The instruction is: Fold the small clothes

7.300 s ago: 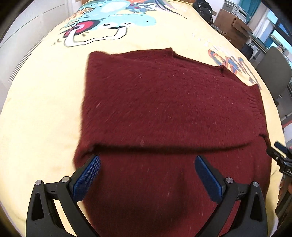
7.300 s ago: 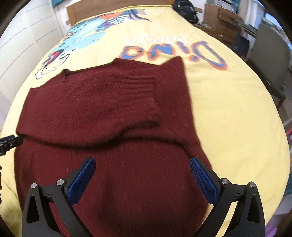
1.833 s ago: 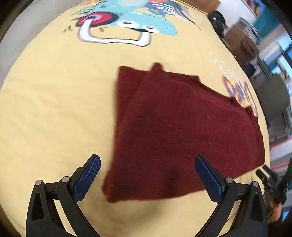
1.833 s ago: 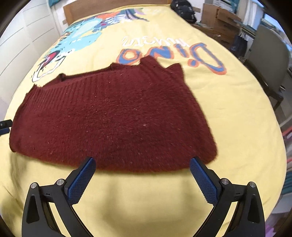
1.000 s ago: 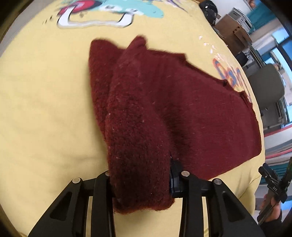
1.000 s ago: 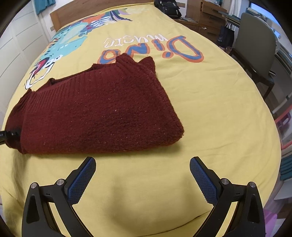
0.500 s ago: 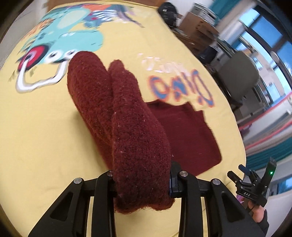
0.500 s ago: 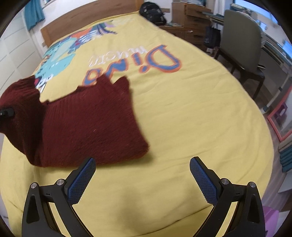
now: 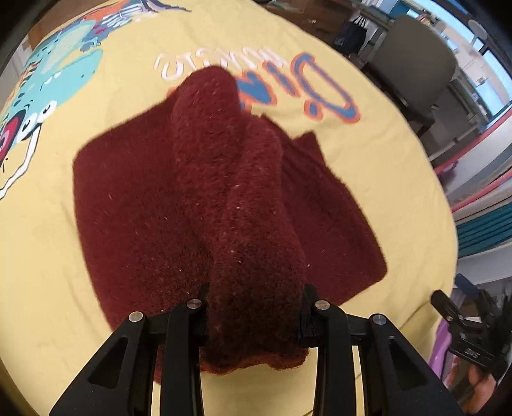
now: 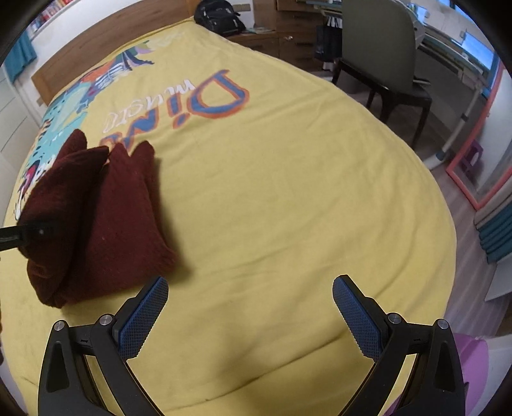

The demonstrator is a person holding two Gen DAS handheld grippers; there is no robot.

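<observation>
A dark red knitted sweater [image 9: 160, 198] lies folded on the yellow bedspread [image 9: 38, 256]. My left gripper [image 9: 254, 313] is shut on a thick fold of its end and holds that end doubled over the rest of the garment. In the right wrist view the sweater [image 10: 121, 217] sits at the left, with the left gripper's tip [image 10: 28, 233] gripping its raised edge. My right gripper [image 10: 249, 307] is open and empty, over bare bedspread to the right of the sweater.
The bedspread [image 10: 288, 192] has a dinosaur print and "Dino" lettering [image 10: 204, 99]. A grey chair [image 10: 384, 60] and wooden drawers stand beyond the bed's far right edge. A black backpack [image 10: 220, 16] sits by the headboard. The bed's right edge drops to the floor.
My left gripper closed on the sweater's left end and has carried it up and over to the right, onto the rest. My right gripper has backed away to the right, open.
</observation>
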